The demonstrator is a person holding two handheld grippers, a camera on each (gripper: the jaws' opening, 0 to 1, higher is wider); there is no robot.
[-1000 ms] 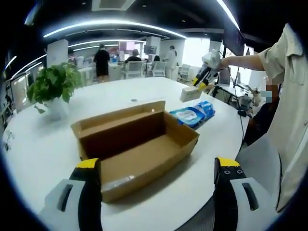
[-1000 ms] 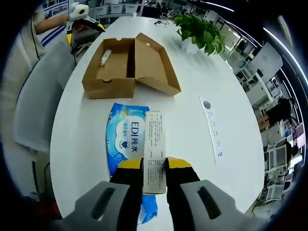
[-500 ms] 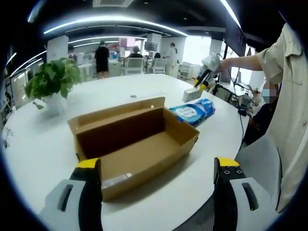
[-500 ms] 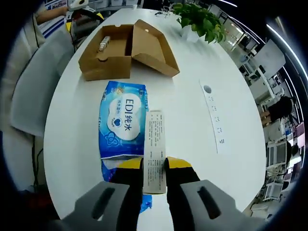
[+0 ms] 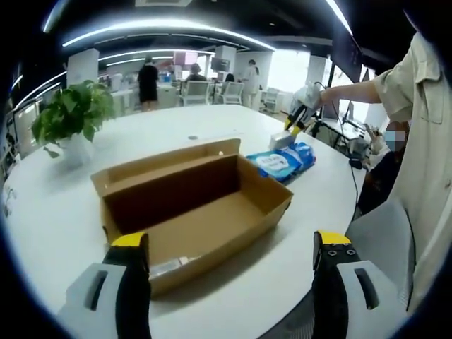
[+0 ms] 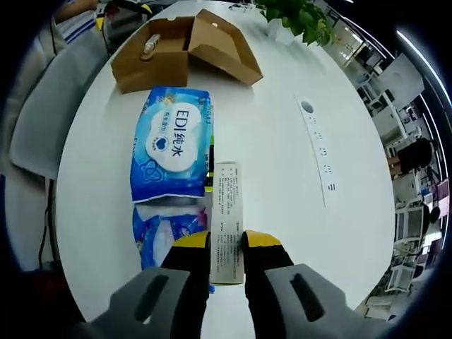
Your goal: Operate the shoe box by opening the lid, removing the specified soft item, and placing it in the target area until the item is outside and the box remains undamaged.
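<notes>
Right gripper is clamped on a slim white printed carton, held above the white table — it looks light and stiff-walled, gripped across its narrow sides near one end, so a gentle squeeze should do and too much would likely dent it. Just past it lie two blue wipe packs, soft and probably slick in their film, and further off the open shoe box. Over on the left gripper, the jaws stand spread wide and empty before that shoe box, its lid folded back.
</notes>
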